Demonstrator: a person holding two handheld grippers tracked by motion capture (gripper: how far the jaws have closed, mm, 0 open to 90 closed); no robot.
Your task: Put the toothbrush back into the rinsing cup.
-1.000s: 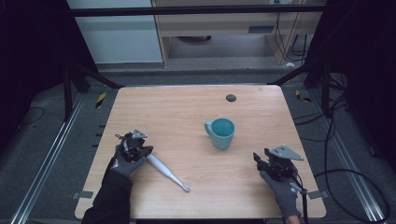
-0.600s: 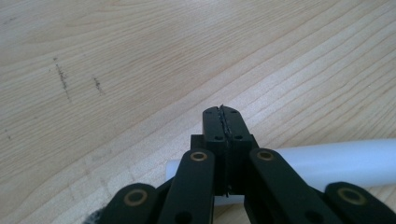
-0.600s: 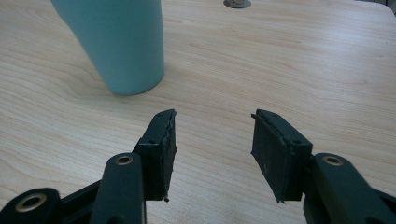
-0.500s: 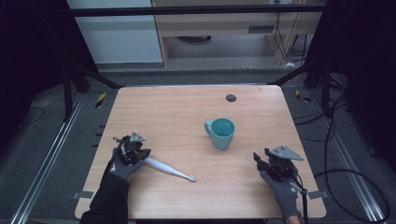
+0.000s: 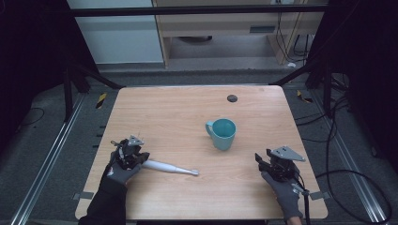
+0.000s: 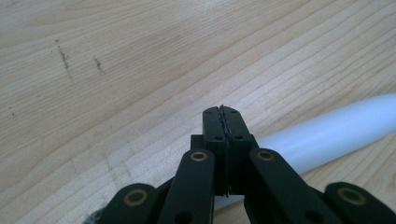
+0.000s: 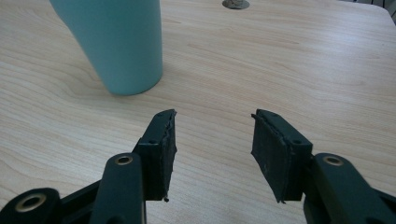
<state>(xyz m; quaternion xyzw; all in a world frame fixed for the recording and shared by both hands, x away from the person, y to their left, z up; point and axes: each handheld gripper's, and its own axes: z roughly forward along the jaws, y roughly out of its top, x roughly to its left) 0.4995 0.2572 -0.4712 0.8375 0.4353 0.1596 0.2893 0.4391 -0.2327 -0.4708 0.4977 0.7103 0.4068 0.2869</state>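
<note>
My left tool (image 5: 136, 157) is closed empty against the white rod (image 5: 170, 167), which has swung flatter across the bench (image 5: 187, 108); my right tool (image 7: 212, 149) waits half-open near the teal cup (image 5: 222, 133).

I work in what looks like a lab or a test room. My wooden table (image 5: 141, 108) stands inside a black metal frame (image 5: 197, 9), aluminium rails (image 5: 42, 173) lie on the grey floor, and many black cables (image 5: 347, 140) run beside it.
</note>
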